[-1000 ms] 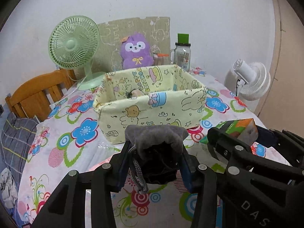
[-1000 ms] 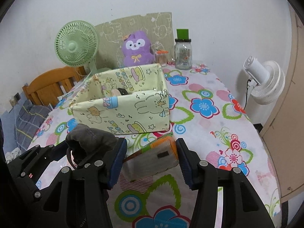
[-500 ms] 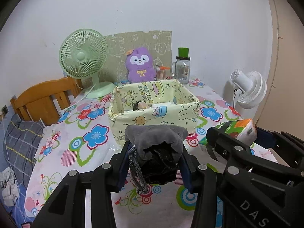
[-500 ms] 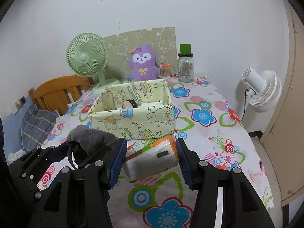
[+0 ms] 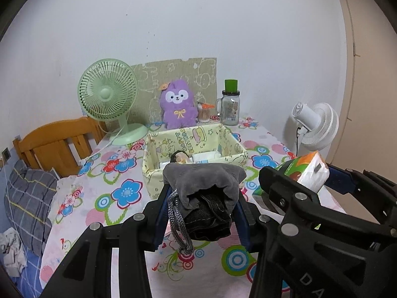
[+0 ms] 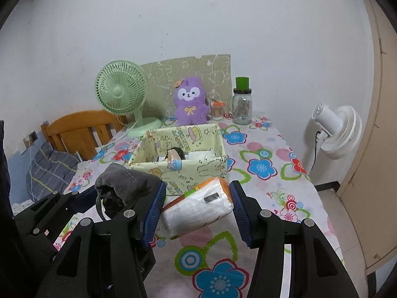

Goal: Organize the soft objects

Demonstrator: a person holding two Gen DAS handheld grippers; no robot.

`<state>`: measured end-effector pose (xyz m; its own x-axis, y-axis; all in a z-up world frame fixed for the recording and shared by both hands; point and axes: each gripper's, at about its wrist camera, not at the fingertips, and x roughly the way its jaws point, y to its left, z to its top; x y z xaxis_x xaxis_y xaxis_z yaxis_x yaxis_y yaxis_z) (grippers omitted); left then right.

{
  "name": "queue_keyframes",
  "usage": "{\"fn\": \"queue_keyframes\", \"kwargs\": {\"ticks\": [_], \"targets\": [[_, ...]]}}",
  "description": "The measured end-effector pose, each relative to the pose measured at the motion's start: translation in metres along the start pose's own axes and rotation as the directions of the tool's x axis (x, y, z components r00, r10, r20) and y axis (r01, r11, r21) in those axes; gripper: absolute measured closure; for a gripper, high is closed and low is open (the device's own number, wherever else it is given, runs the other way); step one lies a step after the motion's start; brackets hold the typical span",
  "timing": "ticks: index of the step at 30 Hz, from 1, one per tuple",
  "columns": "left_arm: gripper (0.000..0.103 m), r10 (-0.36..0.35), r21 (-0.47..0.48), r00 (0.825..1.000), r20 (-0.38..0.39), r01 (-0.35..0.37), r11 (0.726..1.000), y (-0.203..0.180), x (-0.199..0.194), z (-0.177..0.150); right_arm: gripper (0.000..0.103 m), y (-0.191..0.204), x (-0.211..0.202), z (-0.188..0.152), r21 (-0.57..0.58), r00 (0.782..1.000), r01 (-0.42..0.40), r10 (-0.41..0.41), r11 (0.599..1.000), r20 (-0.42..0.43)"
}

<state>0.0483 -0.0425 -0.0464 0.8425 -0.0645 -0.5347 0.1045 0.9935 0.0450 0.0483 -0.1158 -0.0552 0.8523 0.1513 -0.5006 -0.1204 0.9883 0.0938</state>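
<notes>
My left gripper (image 5: 202, 211) is shut on a grey drawstring pouch (image 5: 203, 186) with dark cloth inside, held above the flowered table. The pouch (image 6: 126, 186) also shows in the right wrist view, to the left. My right gripper (image 6: 197, 207) is shut on a white and orange tissue pack (image 6: 198, 208), which appears as the tissue pack (image 5: 310, 171) in the left wrist view. Beyond both grippers stands a yellow cartoon-print fabric box (image 5: 193, 144), the same box (image 6: 183, 146) in the other view, holding a small dark-haired doll and white packs.
A purple plush toy (image 5: 177, 106), a green desk fan (image 5: 109, 101) and a glass jar with a green lid (image 5: 230, 106) stand at the table's far edge. A white fan (image 5: 317, 126) is off the right side. A wooden chair (image 5: 57, 144) and a plaid cushion lie left.
Both grippers have risen and drawn back with their loads, so the fabric box looks smaller and farther, and its inside now shows. Neither grip changed.
</notes>
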Motion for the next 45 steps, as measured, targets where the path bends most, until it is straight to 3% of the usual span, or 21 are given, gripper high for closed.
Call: {"fn": "queue_keyframes", "kwargs": {"ticks": [18, 45], "targets": [[0.055, -0.011, 0.006, 0.999, 0.045, 0.011, 1.000, 0.001, -0.002, 0.031, 0.047, 0.000, -0.006, 0.031, -0.018, 0.999, 0.028, -0.027, 0.999, 0.046], [0.055, -0.013, 0.001, 1.000, 0.023, 0.013, 1.000, 0.012, 0.048, 0.064, 0.047, -0.005, 0.049, 0.070, -0.020, 0.999, 0.025, -0.024, 0.999, 0.029]]}}
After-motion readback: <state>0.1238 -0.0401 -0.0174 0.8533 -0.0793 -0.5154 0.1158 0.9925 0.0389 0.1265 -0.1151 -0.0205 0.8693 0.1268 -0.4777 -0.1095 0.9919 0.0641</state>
